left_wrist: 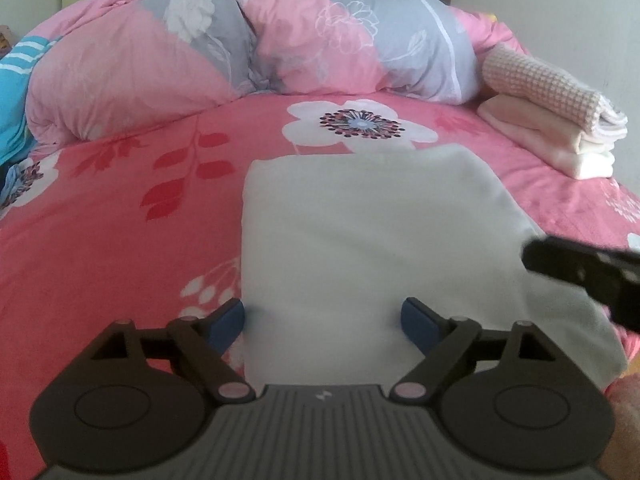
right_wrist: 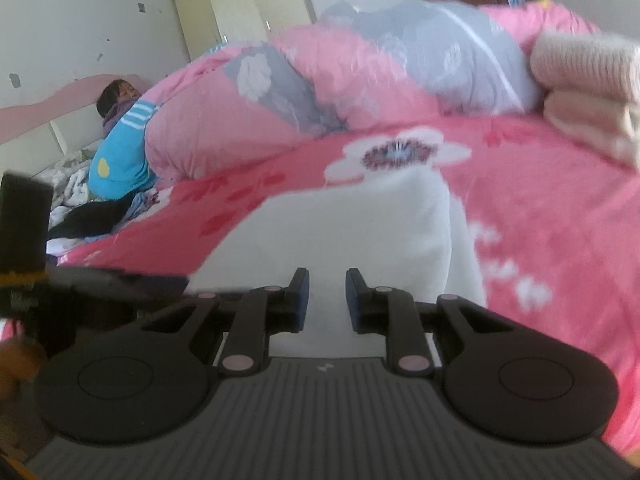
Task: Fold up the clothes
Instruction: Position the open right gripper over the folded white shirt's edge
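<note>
Cloth: white garment, folded to a rough rectangle, flat on pink floral bedsheet, near bed's front edge.
Cloth edges: left side straight; right side slopes out toward front corner. Surface smooth.
L gripper: jaws spread wide, blue pads either side of cloth's near edge, nothing clamped; left pad over the cloth's left edge, right pad over the cloth. Contact w/ fabric: can't tell.
R gripper: jaws narrow w/ a gap left, white cloth seen in the gap and beyond. No fold visibly pinched; grip not confirmed. Frame blurred.
R gripper in left view: dark tip at right edge, above cloth's right side.
Stack: folded pale pieces, waffle-knit one on top, far right on bed, well apart from cloth.
Duvet: pink/grey floral, bunched across back of bed.
Person: in blue top, far left, behind duvet.
</note>
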